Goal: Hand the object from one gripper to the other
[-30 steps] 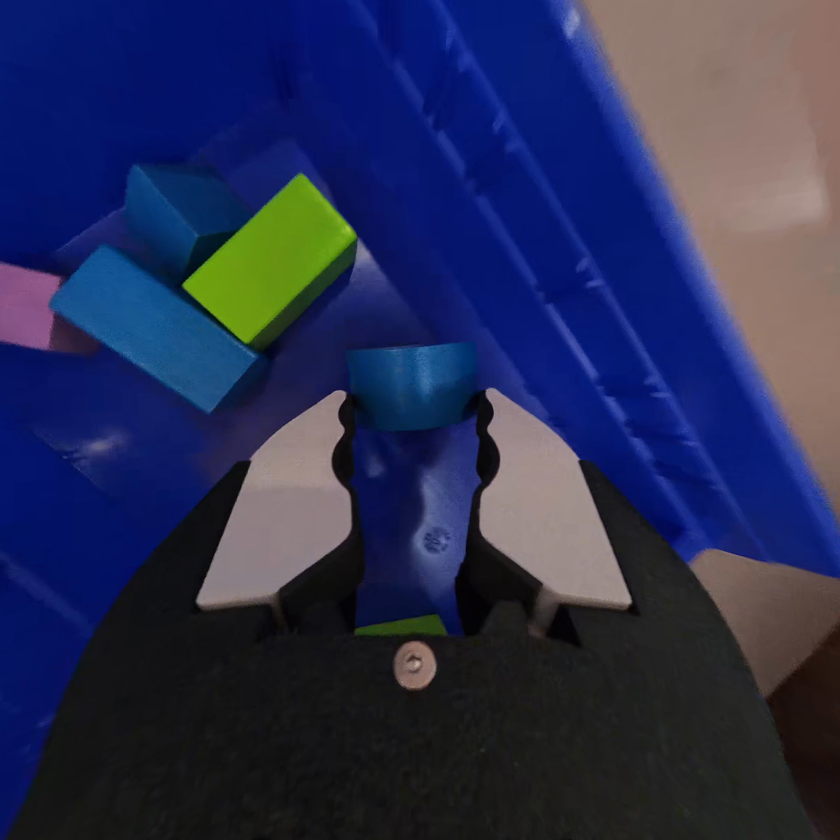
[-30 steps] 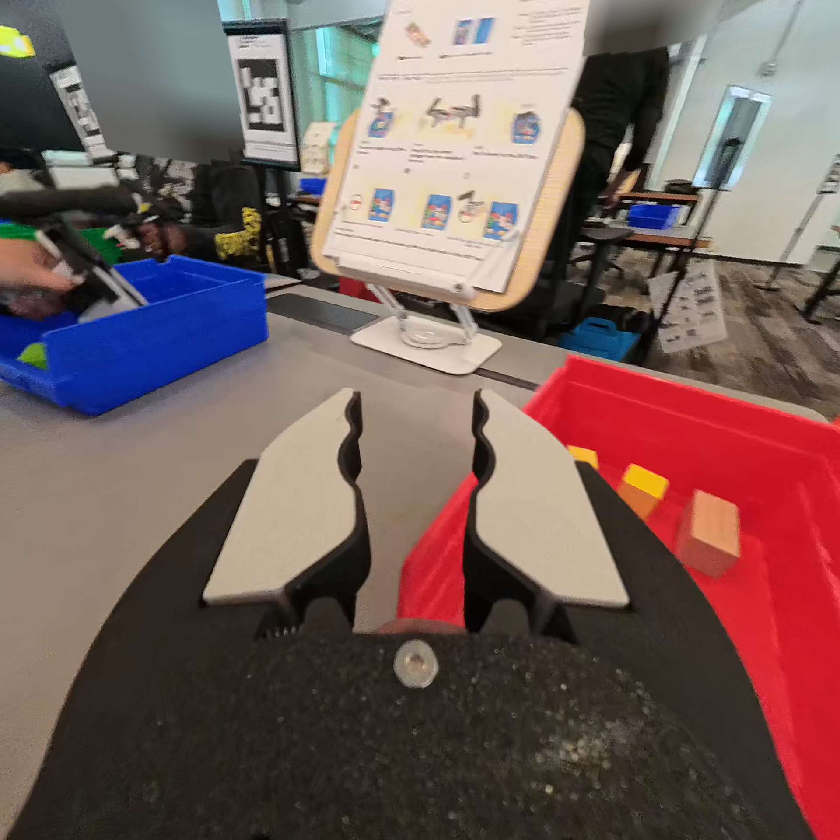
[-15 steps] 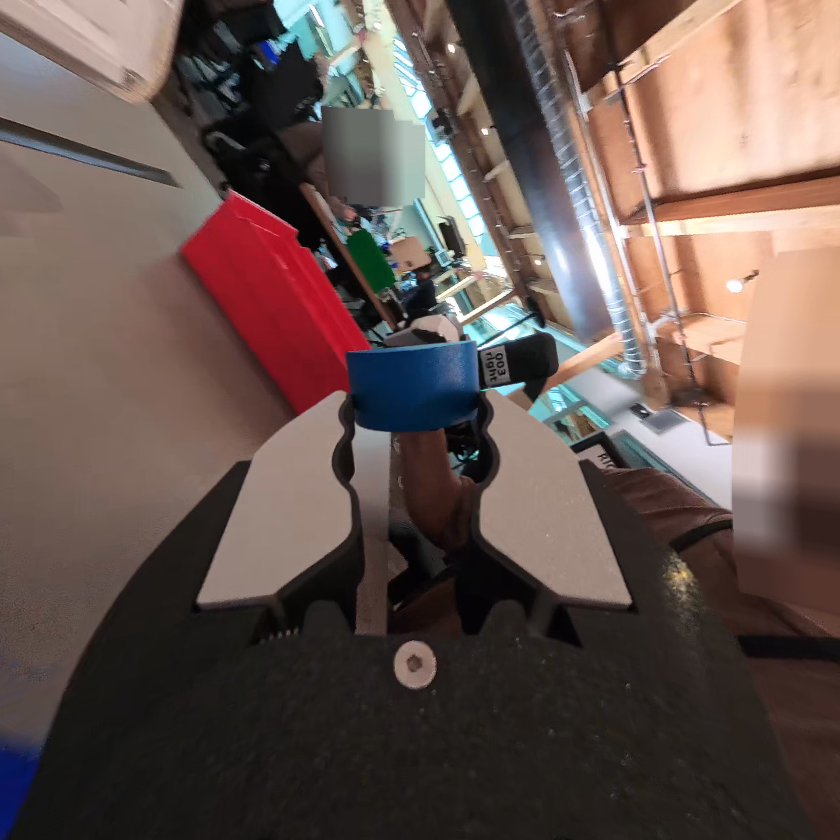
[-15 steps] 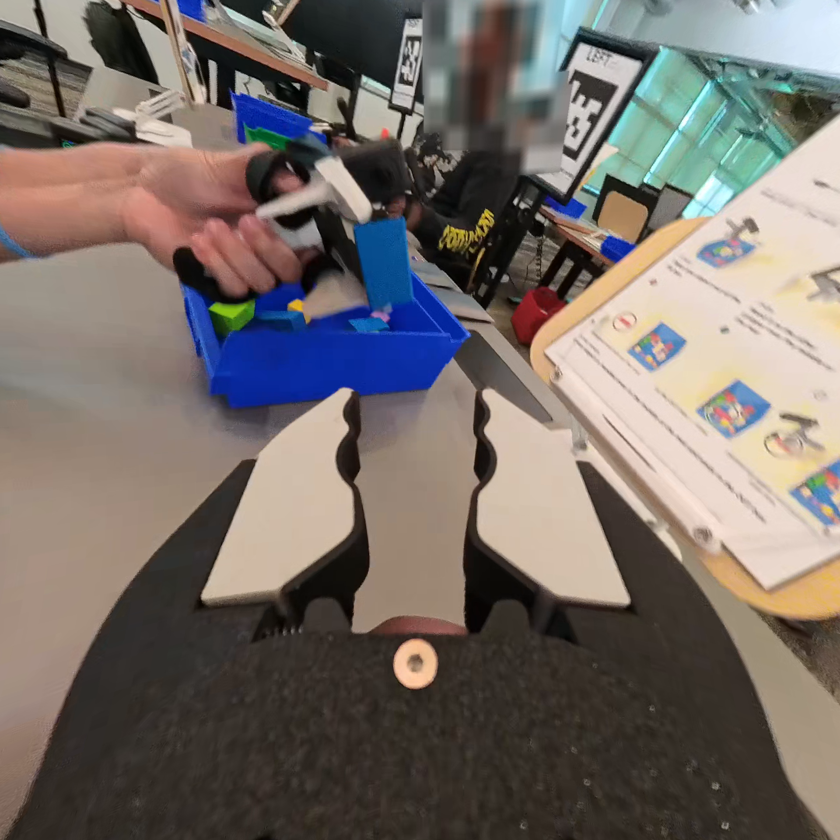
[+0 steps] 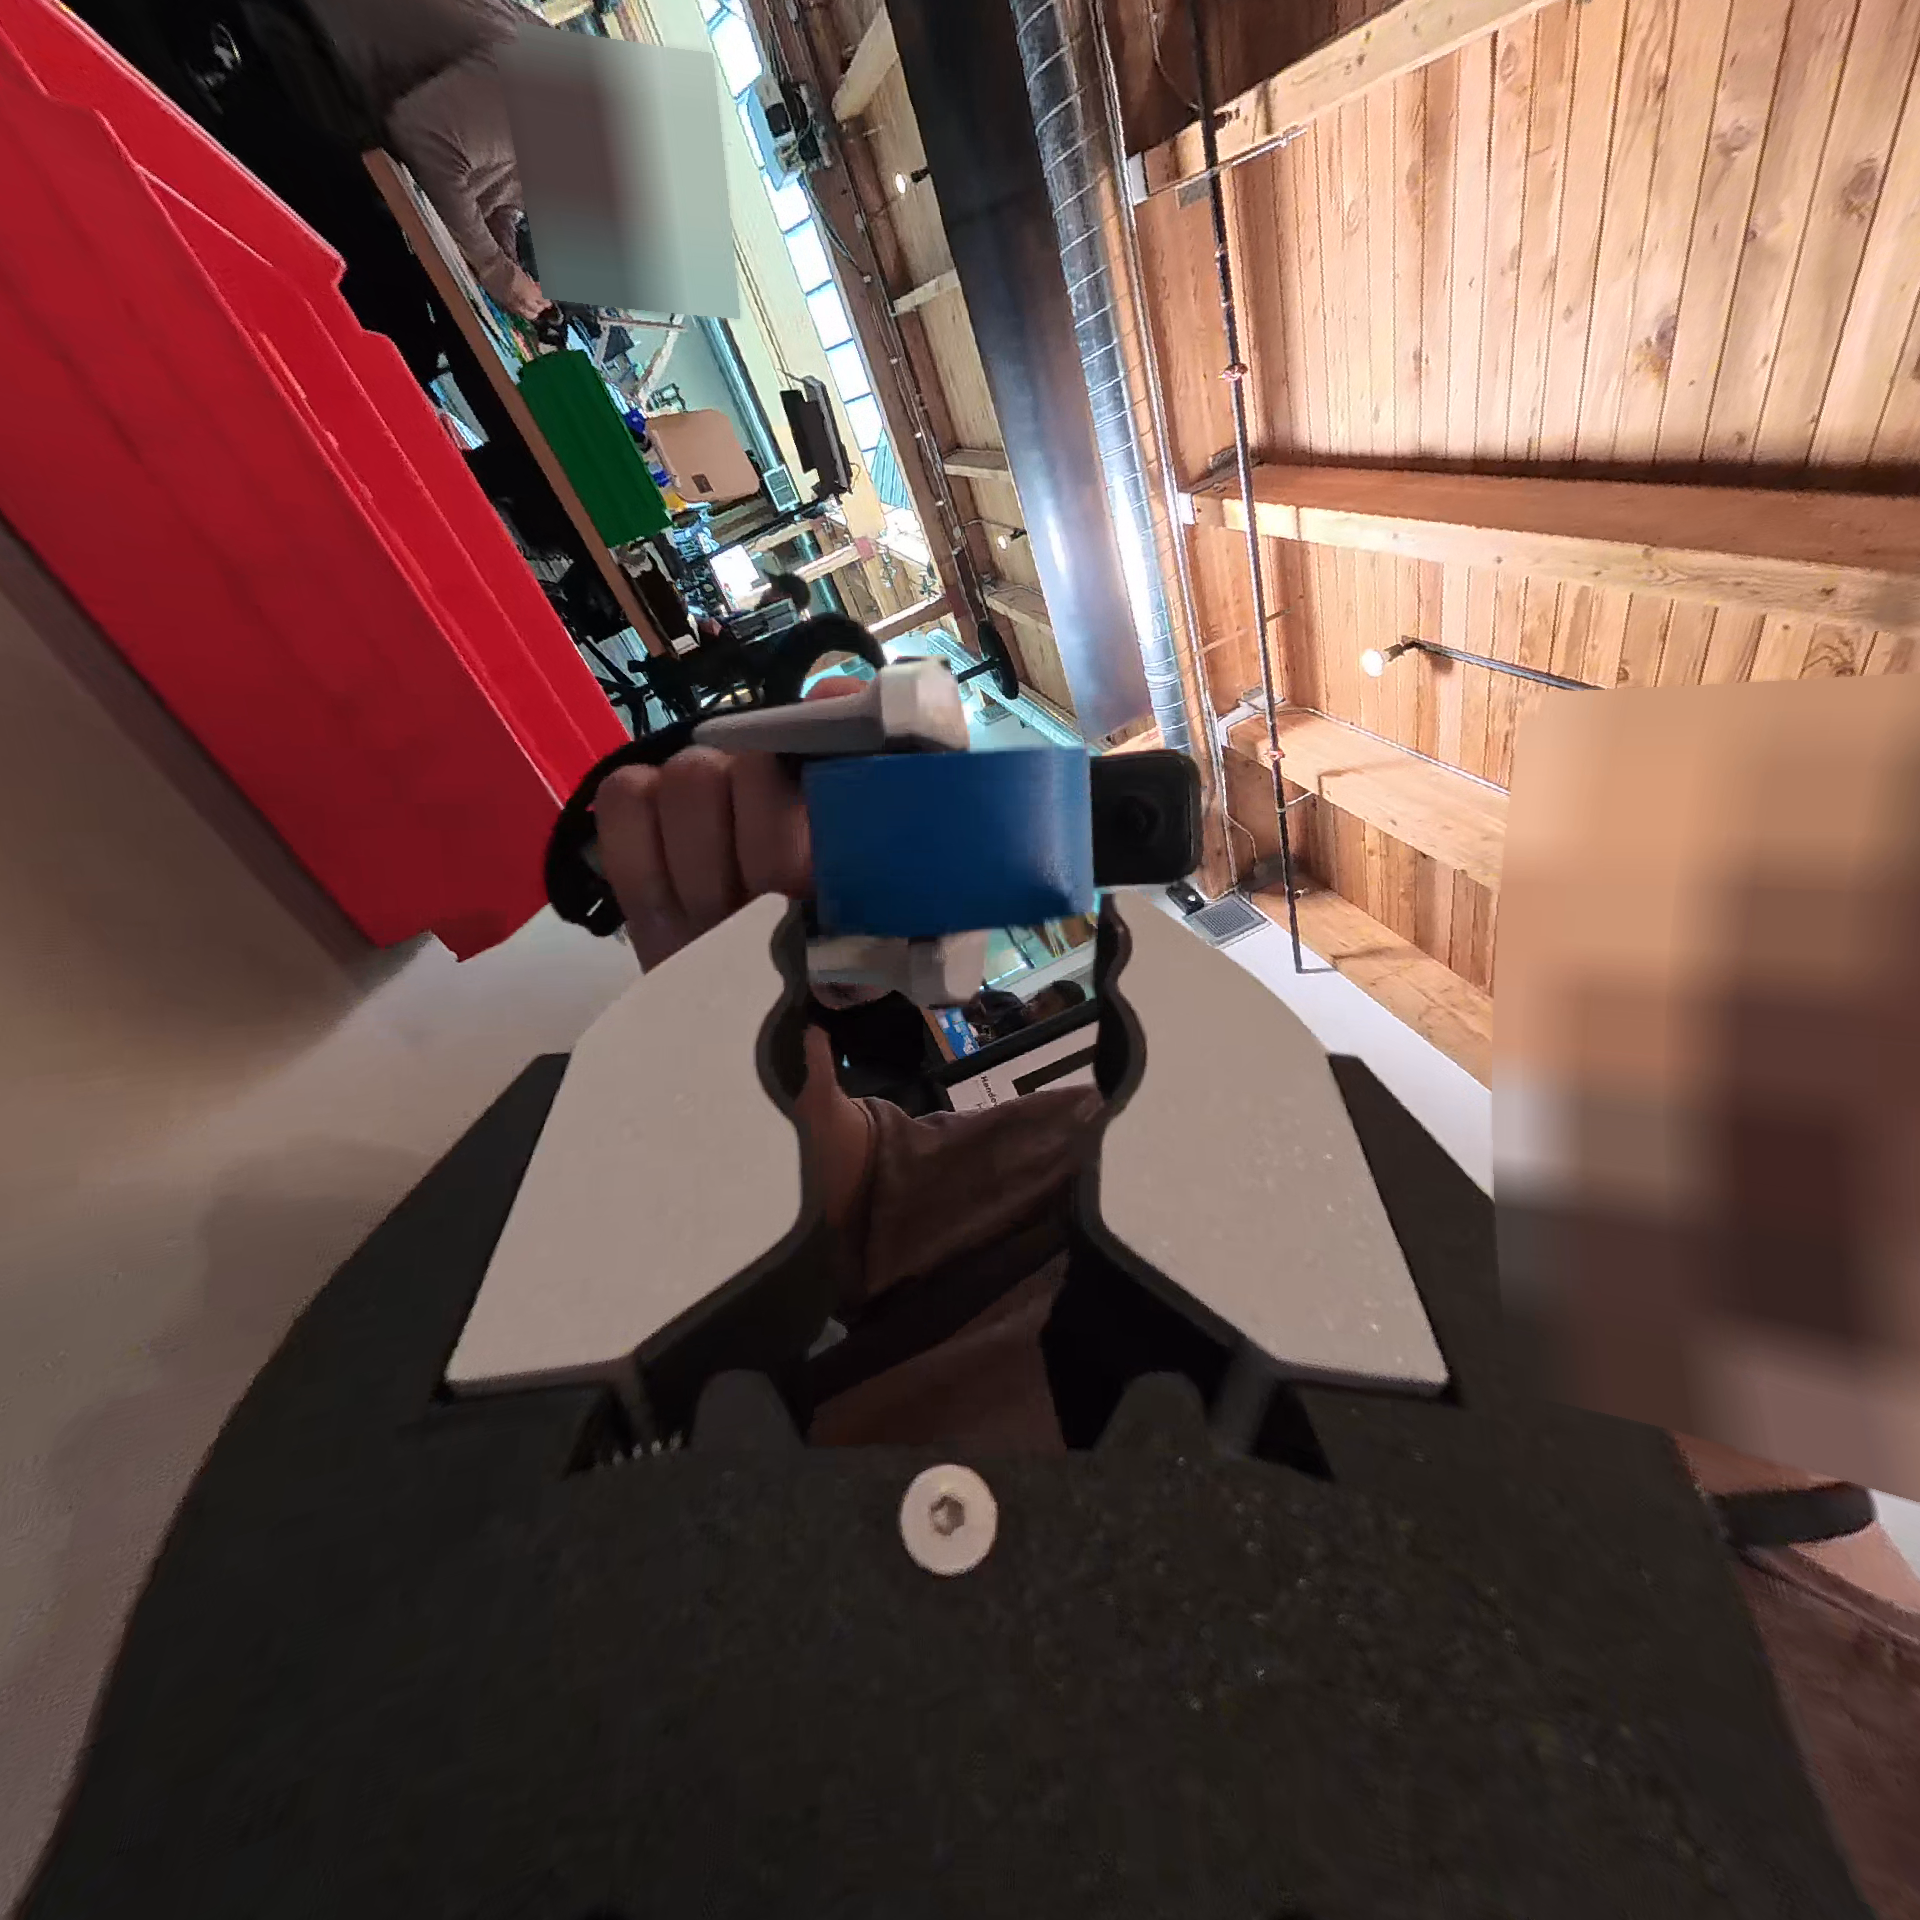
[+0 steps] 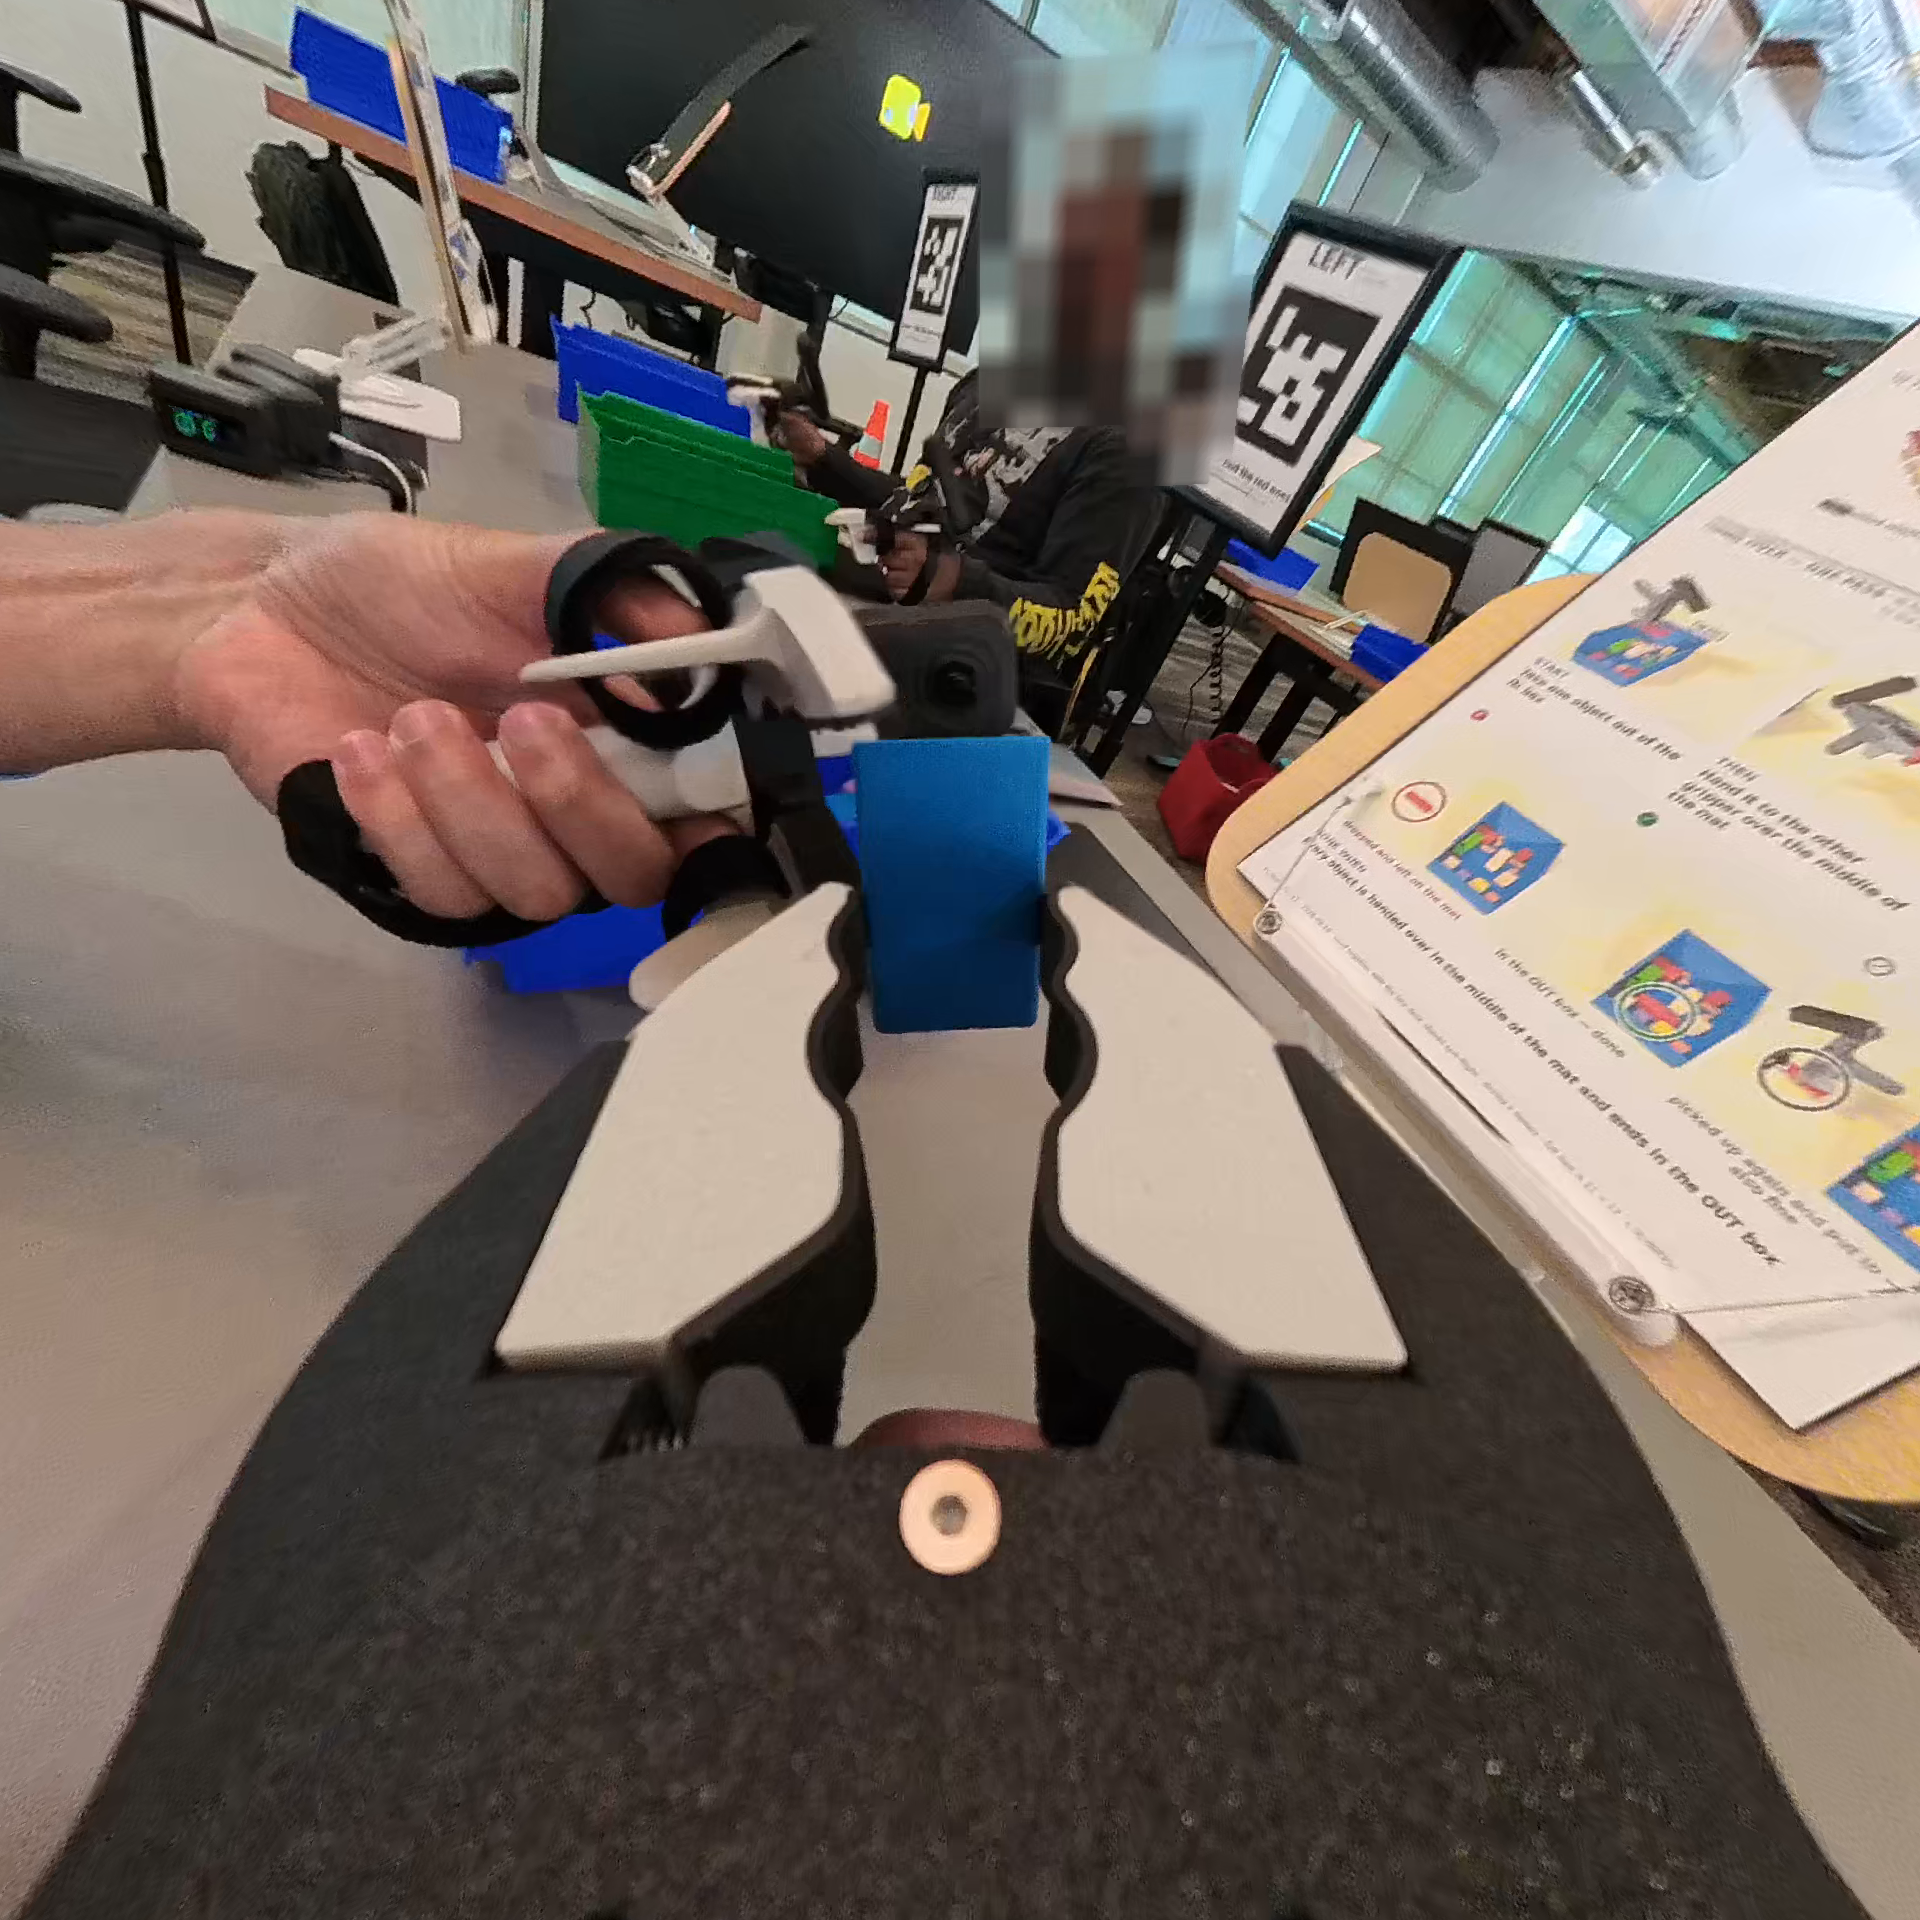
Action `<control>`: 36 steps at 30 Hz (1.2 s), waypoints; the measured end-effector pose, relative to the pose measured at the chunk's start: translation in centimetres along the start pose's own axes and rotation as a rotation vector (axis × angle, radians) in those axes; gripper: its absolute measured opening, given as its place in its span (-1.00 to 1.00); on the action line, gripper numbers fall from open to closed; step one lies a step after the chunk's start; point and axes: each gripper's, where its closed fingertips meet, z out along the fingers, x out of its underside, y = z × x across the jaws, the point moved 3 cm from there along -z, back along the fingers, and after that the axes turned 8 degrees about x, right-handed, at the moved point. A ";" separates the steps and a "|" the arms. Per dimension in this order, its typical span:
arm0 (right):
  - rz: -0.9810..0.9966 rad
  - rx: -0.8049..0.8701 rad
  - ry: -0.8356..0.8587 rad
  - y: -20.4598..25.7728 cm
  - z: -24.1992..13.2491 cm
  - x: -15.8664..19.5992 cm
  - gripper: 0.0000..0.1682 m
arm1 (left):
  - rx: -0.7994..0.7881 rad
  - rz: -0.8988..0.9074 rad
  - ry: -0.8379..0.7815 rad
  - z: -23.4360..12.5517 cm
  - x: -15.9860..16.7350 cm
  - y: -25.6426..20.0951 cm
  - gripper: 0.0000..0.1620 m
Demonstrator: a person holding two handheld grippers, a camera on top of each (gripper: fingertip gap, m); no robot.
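Your grey table (image 6: 208, 1091) carries a blue bin (image 6: 561, 945), a red bin (image 5: 260, 520) (seen edge-on) and a wooden instruction stand (image 6: 1558, 1039).

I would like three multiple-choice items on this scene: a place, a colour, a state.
1. Where is the blue rectangular block?
A) in a bin
B) between both claws' tips
C) on the table
2. What colour is the large plastic bin in the left wrist view?
A) red
B) yellow
C) white
3. How is the right claw?
A) wide open, empty
B) out of view
C) closed on the block
Answers: 1 B, left claw and right claw both grip it; 2 A, its wall is red; 3 C, it presses the block's sides.
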 end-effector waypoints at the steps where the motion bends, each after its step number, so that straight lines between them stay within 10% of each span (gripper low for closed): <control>1: 0.016 0.002 -0.011 -0.2 -0.6 -0.6 -0.63 | -0.022 0.023 0.009 -0.3 0.6 -0.2 -0.25; 8: 0.025 0.390 0.217 -10.8 -10.7 -0.6 -0.63 | -0.413 0.332 0.168 -5.1 9.0 0.7 -0.46; 16: 0.294 0.614 1.010 -20.4 -21.1 16.0 -0.62 | -0.579 0.495 0.125 -7.0 13.8 2.2 -0.55; 25: 0.414 0.436 1.402 -18.0 -20.4 25.3 -0.62 | -0.652 0.570 0.172 -7.6 15.0 2.0 -0.60; 36: 0.328 0.531 1.379 -18.5 -20.5 24.2 -0.42 | -0.711 0.663 0.110 -9.1 14.7 0.1 -0.59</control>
